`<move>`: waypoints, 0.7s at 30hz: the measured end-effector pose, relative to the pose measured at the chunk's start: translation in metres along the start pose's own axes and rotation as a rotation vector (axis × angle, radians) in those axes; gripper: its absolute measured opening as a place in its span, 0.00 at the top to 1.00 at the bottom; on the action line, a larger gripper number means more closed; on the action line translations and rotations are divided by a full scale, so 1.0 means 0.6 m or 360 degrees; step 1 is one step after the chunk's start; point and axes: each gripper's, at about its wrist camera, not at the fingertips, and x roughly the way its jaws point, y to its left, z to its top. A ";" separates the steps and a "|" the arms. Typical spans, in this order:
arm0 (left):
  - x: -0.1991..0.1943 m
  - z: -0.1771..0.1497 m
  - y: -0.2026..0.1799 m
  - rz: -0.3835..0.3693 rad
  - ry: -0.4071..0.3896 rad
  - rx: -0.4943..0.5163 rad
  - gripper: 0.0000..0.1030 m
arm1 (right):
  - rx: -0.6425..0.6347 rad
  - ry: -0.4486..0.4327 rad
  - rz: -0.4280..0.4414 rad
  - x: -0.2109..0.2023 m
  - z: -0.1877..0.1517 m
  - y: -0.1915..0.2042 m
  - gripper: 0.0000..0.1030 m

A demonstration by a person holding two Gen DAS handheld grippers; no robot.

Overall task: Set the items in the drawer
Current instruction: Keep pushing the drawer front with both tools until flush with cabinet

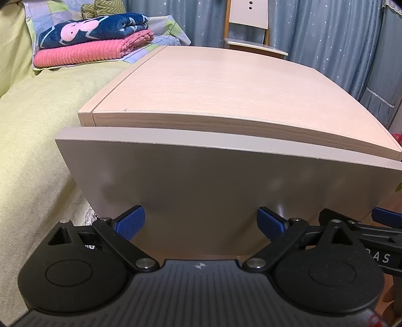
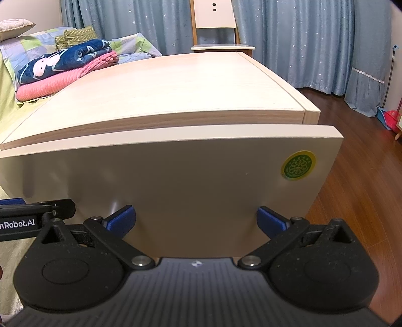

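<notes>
1. Left gripper (image 1: pixel 201 222): jaws wide apart, nothing between them, blue pads (image 1: pixel 130 223) close up against the lower part of the drawer front (image 1: pixel 213 181); contact not certain.
2. Right gripper (image 2: pixel 196 220): jaws likewise wide apart and empty, facing the same panel, just beside the left one.
3. Drawer front: pale, smooth, standing slightly forward of the wooden cabinet top (image 1: pixel 213 83), with a round green sticker (image 2: pixel 298 165) near its upper right corner.
4. Drawer interior hidden; no items to place visible.
5. Beyond: folded blankets (image 2: pixel 62 68) on a bed, blue curtains (image 2: pixel 314 37), a chair (image 2: pixel 216 22), dark wooden floor (image 2: pixel 356 201).
</notes>
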 end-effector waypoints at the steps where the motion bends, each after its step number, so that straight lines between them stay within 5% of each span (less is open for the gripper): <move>1: 0.000 0.000 0.000 -0.0001 0.0000 -0.0001 0.06 | 0.0000 -0.0001 -0.0001 0.000 0.000 0.000 0.01; 21: 0.000 0.008 0.004 -0.0015 -0.0014 -0.0019 0.06 | 0.0009 -0.0011 -0.0022 0.012 0.008 0.004 0.01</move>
